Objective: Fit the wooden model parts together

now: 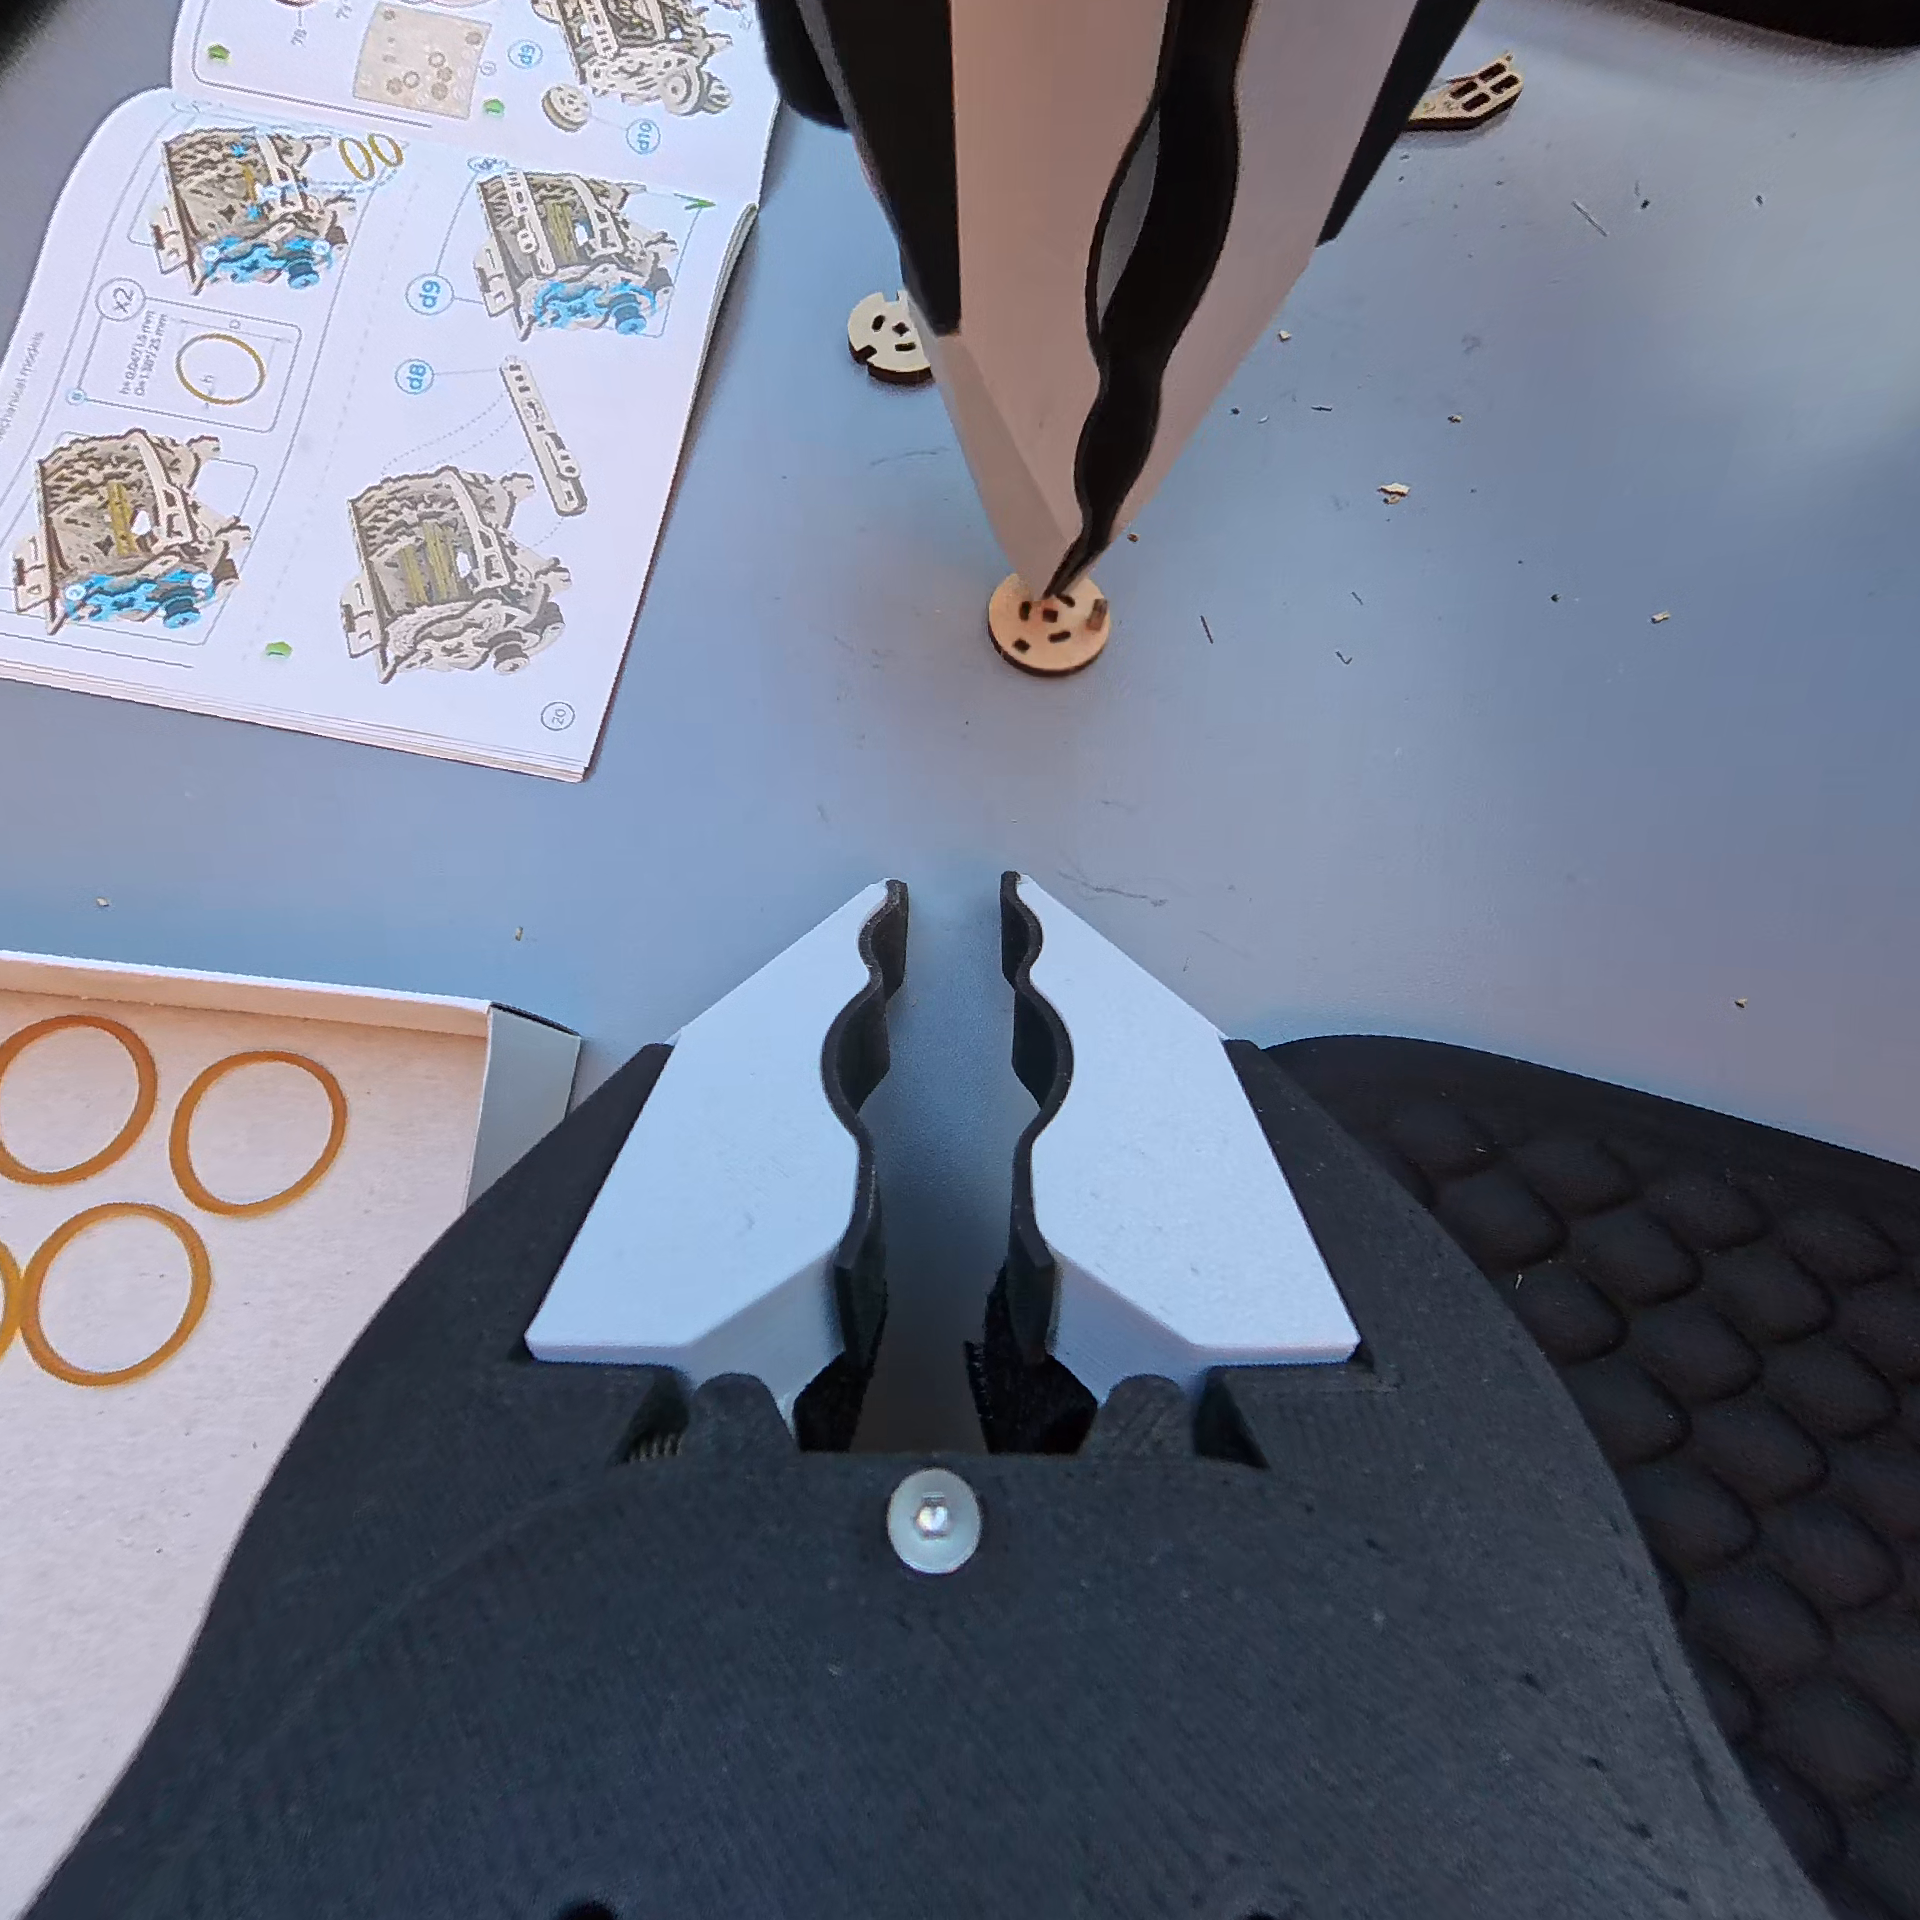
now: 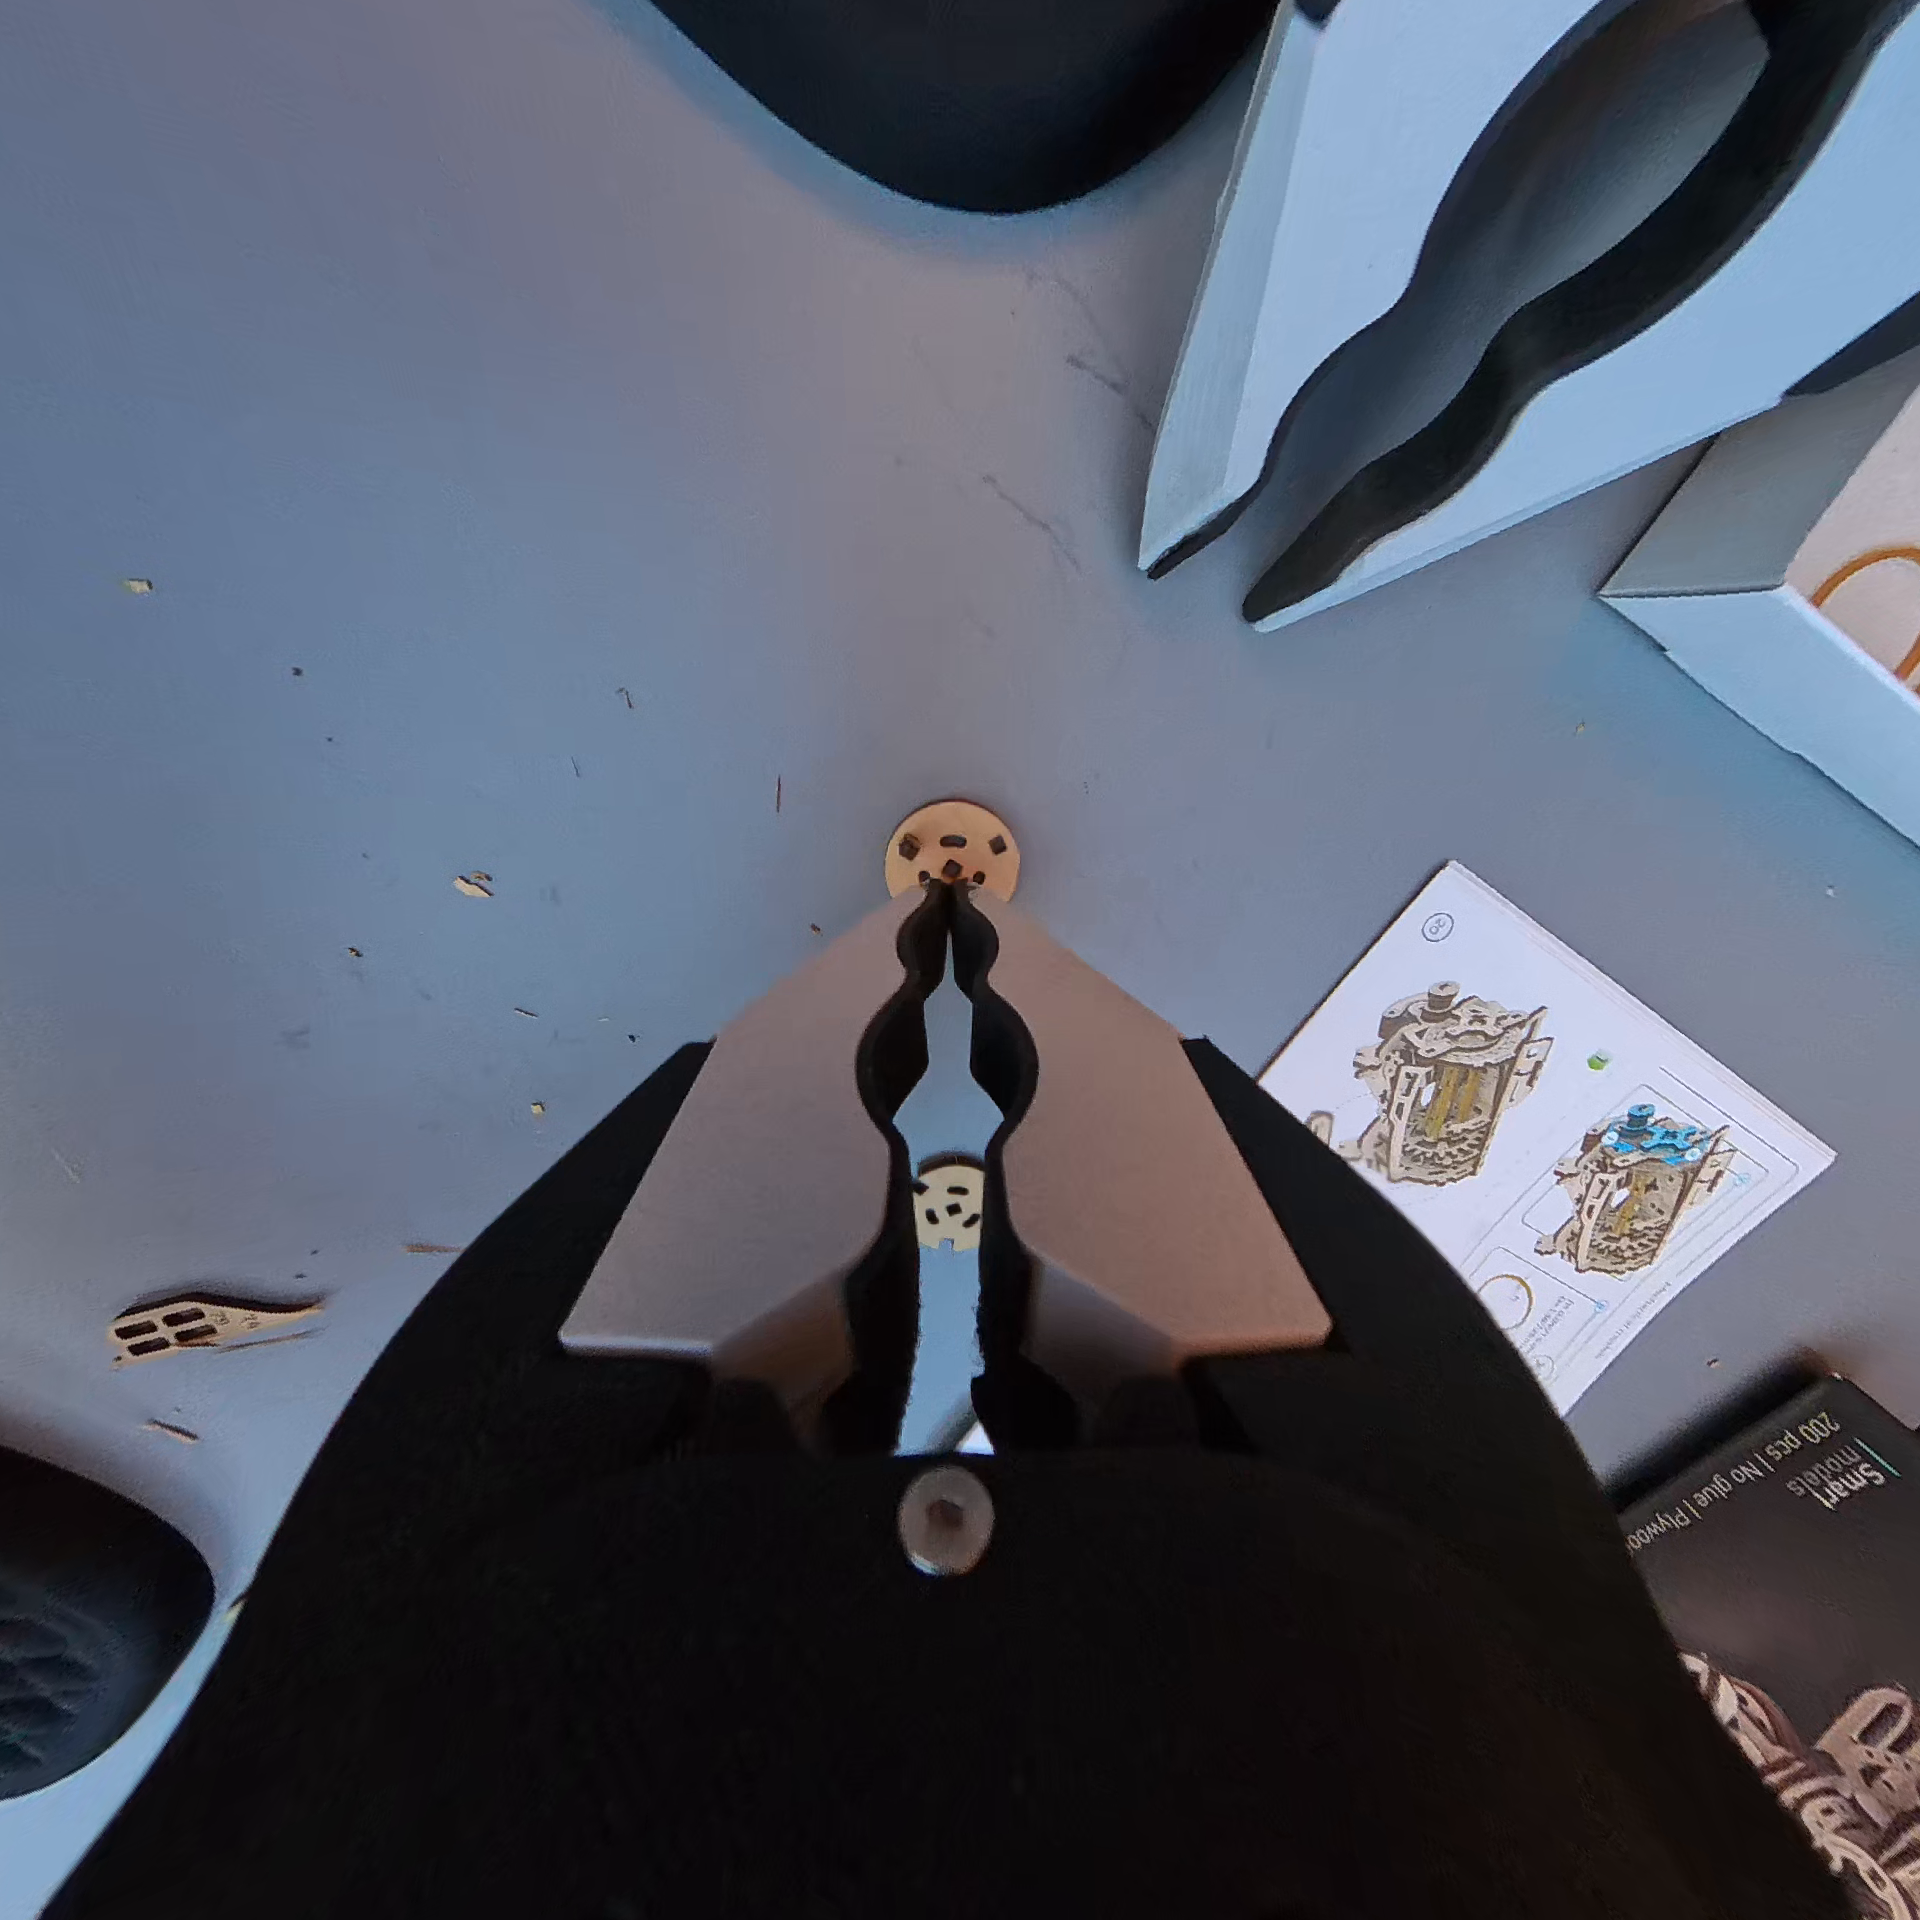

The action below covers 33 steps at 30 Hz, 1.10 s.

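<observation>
A: Where do you stand with your two tools?

B: Take the round wooden disc [image 1: 1047, 621] as your mark; your left gripper [image 1: 954, 894] sits nearest the camera, short of the disc on the grey table [image 1: 1455, 790], fingers parted and holding nothing; your right gripper [image 2: 948, 886] comes down on the disc itself, tips pinched together right at its slotted face.

A: So which step is this?

B: By my reading you are seating a small peg into one of the disc's slots, or pressing on one already in; next you want a straight push down, and your idle left tool could steady the disc so it does not slide.

A: And beyond the disc?

B: A second disc [image 1: 889, 341], notched at the rim, lies past it and partly behind your right tool; further off is a slotted wooden piece [image 1: 1473, 91]; the booklet [image 1: 343, 395] lies open to the disc's left; the rubber bands [image 1: 256, 1132] rest on a card on the near left.

A: What can't you make out?

B: Whether the pinched tips truly hold a peg; they cover that spot in both views, and the peg, if there, is too small to tell.
</observation>
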### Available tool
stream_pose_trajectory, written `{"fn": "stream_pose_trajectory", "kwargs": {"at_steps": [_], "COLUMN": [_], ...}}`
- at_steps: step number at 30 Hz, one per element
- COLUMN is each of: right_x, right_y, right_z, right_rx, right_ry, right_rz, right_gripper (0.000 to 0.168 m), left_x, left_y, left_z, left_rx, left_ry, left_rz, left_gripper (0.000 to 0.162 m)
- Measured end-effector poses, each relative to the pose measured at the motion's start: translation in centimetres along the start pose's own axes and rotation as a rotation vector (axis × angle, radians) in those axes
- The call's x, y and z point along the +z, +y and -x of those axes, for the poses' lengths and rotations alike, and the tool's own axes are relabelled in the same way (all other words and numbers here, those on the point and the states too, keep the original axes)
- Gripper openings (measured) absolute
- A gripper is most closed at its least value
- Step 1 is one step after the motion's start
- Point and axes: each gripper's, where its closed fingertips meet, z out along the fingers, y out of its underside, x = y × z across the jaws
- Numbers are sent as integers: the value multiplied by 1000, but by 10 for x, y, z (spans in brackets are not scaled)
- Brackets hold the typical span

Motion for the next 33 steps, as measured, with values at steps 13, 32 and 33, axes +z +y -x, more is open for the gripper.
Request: {"fn": "stream_pose_trajectory", "kwargs": {"at_steps": [13,32,33], "right_x": [-9,-2,-3], "right_y": [7,8,8], "right_z": [0,0,-1], "right_rx": [37,50,46], "right_ry": [3,3,8], "right_rz": [7,16,17], "right_gripper": [8,1,1], "left_x": [0,0,0], "left_y": [0,0,0], "left_z": [0,0,0], "left_rx": [0,-3,-2], "left_ry": [0,2,1], "left_rz": [0,-4,-4], "left_gripper": [17,16,16]}}
